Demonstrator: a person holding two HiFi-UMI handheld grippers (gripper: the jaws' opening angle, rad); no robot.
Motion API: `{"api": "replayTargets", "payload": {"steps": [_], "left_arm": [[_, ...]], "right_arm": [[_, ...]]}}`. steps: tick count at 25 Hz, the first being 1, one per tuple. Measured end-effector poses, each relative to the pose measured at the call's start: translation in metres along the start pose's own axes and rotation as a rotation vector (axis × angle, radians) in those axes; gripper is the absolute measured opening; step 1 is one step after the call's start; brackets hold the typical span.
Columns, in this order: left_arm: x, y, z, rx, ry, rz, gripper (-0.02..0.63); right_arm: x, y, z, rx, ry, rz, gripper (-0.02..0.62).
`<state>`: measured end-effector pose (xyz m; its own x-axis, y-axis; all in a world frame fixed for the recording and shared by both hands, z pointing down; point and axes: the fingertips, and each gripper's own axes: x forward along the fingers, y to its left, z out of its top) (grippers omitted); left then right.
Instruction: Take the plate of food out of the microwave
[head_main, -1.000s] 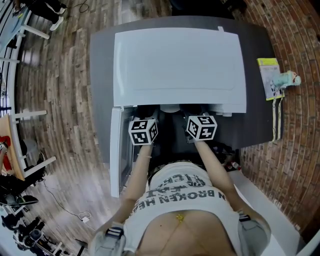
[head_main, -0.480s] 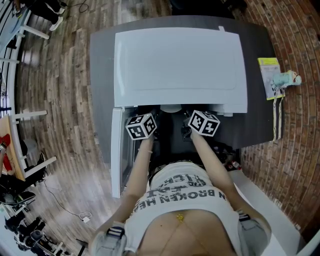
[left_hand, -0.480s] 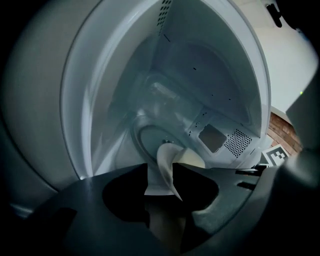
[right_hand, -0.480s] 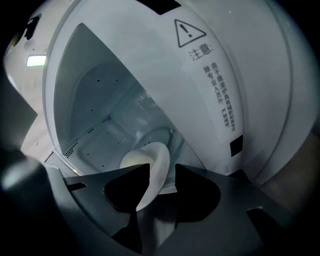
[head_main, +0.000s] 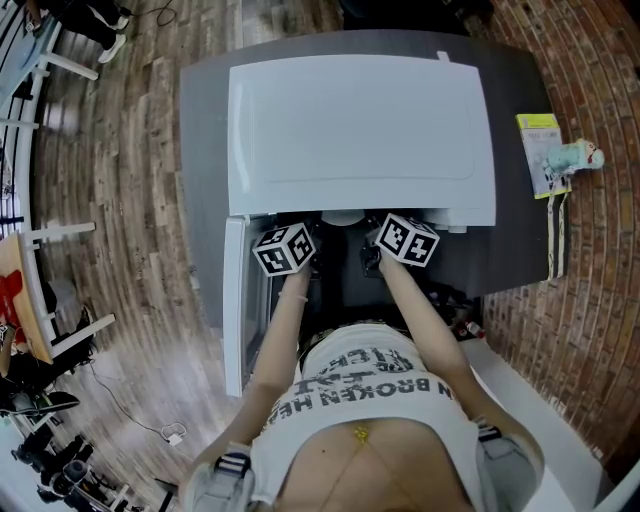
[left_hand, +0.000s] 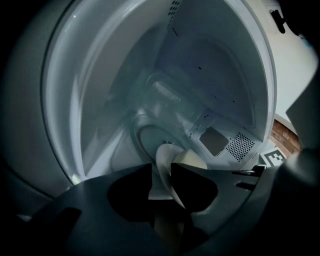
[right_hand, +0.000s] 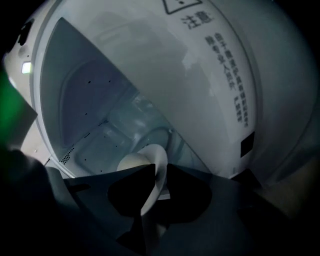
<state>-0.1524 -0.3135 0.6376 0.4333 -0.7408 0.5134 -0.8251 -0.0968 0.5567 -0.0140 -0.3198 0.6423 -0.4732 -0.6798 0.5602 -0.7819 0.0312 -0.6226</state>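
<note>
**Two tongs at a plate's rim inside an open microwave**

A white microwave (head_main: 360, 130) sits on a dark grey table (head_main: 200, 150), filling most of its top. Bare strips of table show on the left and right. The door (head_main: 232, 300) hangs open to the left, out past the table's front edge. The person stands close against that edge, with both forearms reaching into the opening side by side.

Inside, a white plate (left_hand: 165, 157) with a pale, rounded piece of food (left_hand: 190, 160) rests on the glass turntable (left_hand: 145, 140), towards the front of the cavity. There is empty space above the plate and on both sides of it. A vent grille (left_hand: 240, 145) is set in the cavity wall on the plate's right.

The left gripper (left_hand: 162, 175) has the plate's near rim between its jaws. They have just been closing but stand wide and do not look to be pressing. The right gripper (right_hand: 161, 175) has also just been closing, and its jaws look clamped on the rim on the plate's other side. Just to its right stands a white panel with printed warning text (right_hand: 225, 60).

Wooden floor (head_main: 130, 200) lies to the left of the table and brick paving (head_main: 590, 300) to the right. A yellow-green packet (head_main: 540, 155) lies at the table's right edge.
</note>
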Motion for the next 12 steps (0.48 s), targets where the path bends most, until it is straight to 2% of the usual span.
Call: {"api": "replayTargets", "payload": {"steps": [4,12], "left_arm": [[-0.0033,-0.0015,-0.0021,-0.036,-0.006,-0.015,0.083],[-0.0107,-0.0069,-0.0059,-0.032,0.009,-0.011,0.083]], "right_arm": [[-0.0003,0.0019,-0.0007,-0.023,0.012,-0.005,0.071],[-0.0092,0.0049,-0.0037,-0.019,0.017,-0.001,0.071]]}}
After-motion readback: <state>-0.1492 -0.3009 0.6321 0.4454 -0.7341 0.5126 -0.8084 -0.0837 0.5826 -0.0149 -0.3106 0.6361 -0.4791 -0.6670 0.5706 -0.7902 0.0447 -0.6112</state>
